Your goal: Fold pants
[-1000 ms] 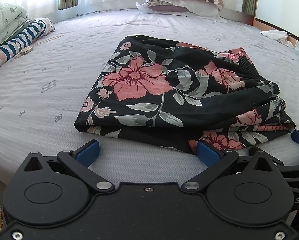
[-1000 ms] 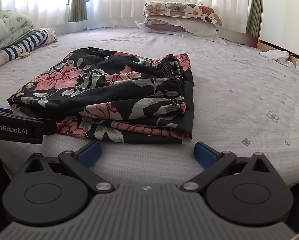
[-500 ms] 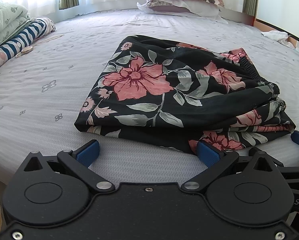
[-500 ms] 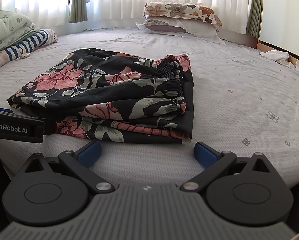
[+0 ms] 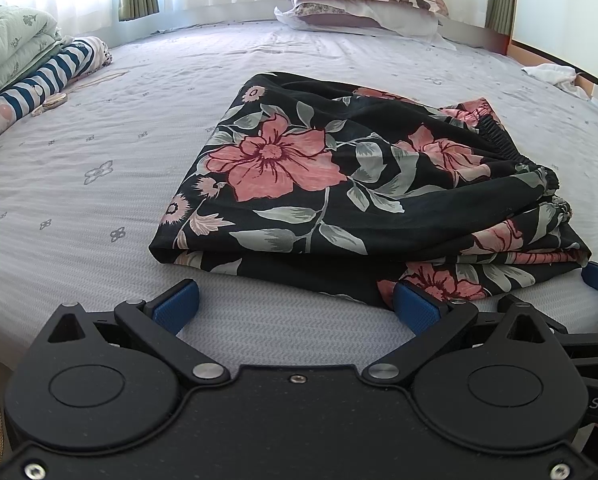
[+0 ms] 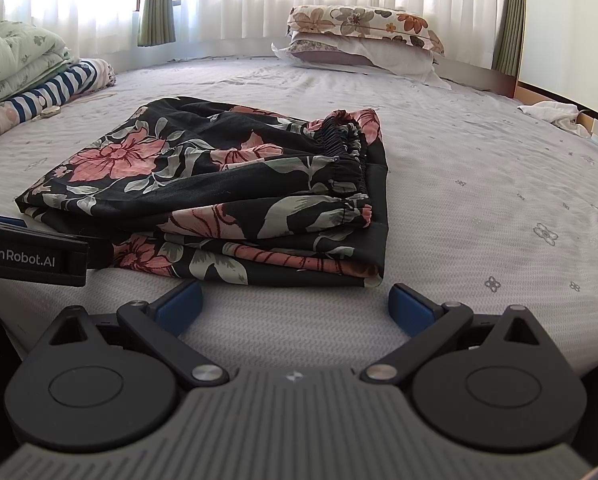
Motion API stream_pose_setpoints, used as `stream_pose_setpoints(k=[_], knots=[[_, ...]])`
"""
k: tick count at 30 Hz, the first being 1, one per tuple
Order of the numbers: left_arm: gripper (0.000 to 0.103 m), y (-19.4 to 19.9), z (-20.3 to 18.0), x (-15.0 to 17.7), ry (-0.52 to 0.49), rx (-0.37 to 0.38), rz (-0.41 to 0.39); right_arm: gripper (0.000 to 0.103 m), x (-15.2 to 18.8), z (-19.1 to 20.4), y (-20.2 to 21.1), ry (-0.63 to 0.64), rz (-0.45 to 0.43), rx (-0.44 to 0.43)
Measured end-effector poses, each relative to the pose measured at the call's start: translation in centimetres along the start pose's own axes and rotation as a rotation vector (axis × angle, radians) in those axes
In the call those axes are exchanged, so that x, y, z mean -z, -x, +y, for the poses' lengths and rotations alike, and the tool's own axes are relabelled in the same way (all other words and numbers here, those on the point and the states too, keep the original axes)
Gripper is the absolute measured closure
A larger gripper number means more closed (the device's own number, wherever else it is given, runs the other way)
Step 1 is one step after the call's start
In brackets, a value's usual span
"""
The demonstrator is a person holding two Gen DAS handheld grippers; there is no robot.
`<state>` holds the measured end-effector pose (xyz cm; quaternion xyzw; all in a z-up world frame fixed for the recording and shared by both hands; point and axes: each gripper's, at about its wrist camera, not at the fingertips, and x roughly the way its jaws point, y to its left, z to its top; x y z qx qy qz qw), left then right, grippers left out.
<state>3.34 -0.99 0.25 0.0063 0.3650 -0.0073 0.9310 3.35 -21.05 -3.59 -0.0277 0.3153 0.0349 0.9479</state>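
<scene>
The black pants with pink flowers (image 5: 339, 184) lie folded in several layers on the grey bed (image 5: 99, 168). They also show in the right wrist view (image 6: 227, 196), with the gathered waistband at the right side. My left gripper (image 5: 295, 306) is open and empty, just in front of the pile's near edge. My right gripper (image 6: 295, 306) is open and empty, also just in front of the near edge. The left gripper's body shows at the left edge of the right wrist view (image 6: 31, 254).
Two stacked pillows (image 5: 363, 4) lie at the head of the bed. Folded quilts and a striped blanket (image 5: 39, 68) lie along the left side. A white cloth (image 5: 551, 74) lies at the far right edge. Curtains hang behind.
</scene>
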Motion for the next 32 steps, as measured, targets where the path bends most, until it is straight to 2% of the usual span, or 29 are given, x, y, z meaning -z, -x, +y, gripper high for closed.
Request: stream_pose_setpoints(k=[29,32], knots=[[0.000,0.33,-0.10,0.33,-0.004,-0.001,-0.026,0.000,0.05,0.02,0.02,-0.002,-0.005,0.001],[0.000,0.87,-0.32,0.14,-0.040,-0.002,-0.029,0.000,-0.24,-0.31,0.45,-0.016,-0.021,-0.013]])
